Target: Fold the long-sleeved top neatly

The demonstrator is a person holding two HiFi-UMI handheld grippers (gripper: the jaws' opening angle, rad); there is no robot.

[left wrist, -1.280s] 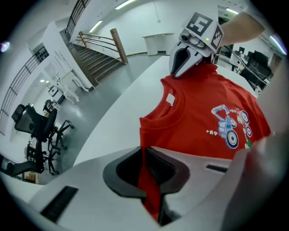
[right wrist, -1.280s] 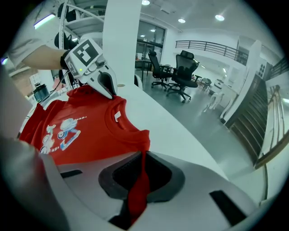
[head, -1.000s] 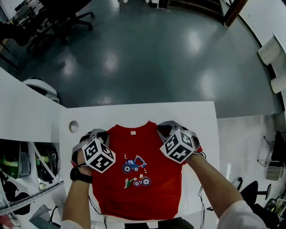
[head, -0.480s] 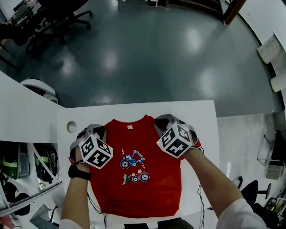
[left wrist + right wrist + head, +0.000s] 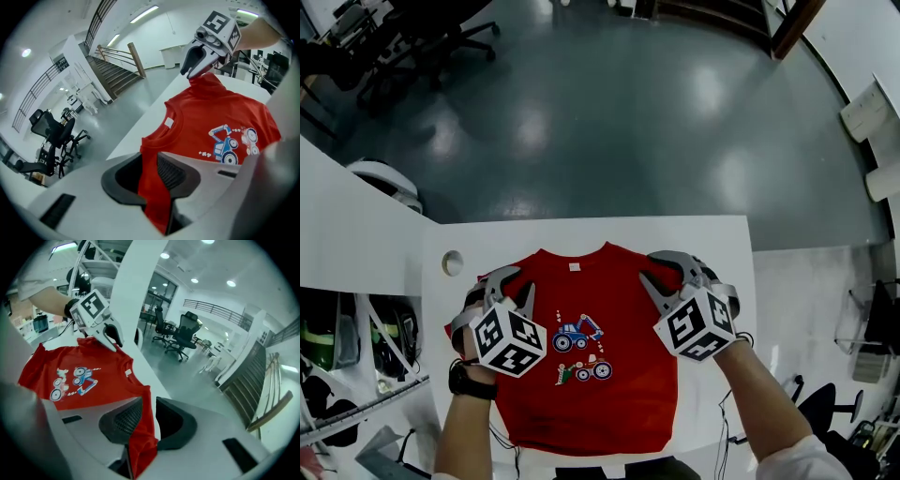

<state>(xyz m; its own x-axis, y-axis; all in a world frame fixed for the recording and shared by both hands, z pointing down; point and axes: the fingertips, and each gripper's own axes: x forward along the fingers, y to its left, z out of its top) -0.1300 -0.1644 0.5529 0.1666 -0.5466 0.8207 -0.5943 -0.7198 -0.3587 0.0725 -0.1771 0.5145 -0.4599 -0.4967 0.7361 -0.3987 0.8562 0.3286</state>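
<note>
The red long-sleeved top (image 5: pixel 581 375) lies flat, print up, in the middle of the white table (image 5: pixel 712 234), collar toward the table's far edge. Above the table, the left gripper (image 5: pixel 514 286) and the right gripper (image 5: pixel 661 272) each straddle one shoulder. Both pairs of jaws have just been opening and stand apart, a fold of red cloth loose between them.

Grey left gripper (image 5: pixel 517 281) and right gripper (image 5: pixel 649 266) bear black-and-white marker cubes (image 5: pixel 508 341); perhaps a black watch (image 5: pixel 472 383) on left wrist.
</note>
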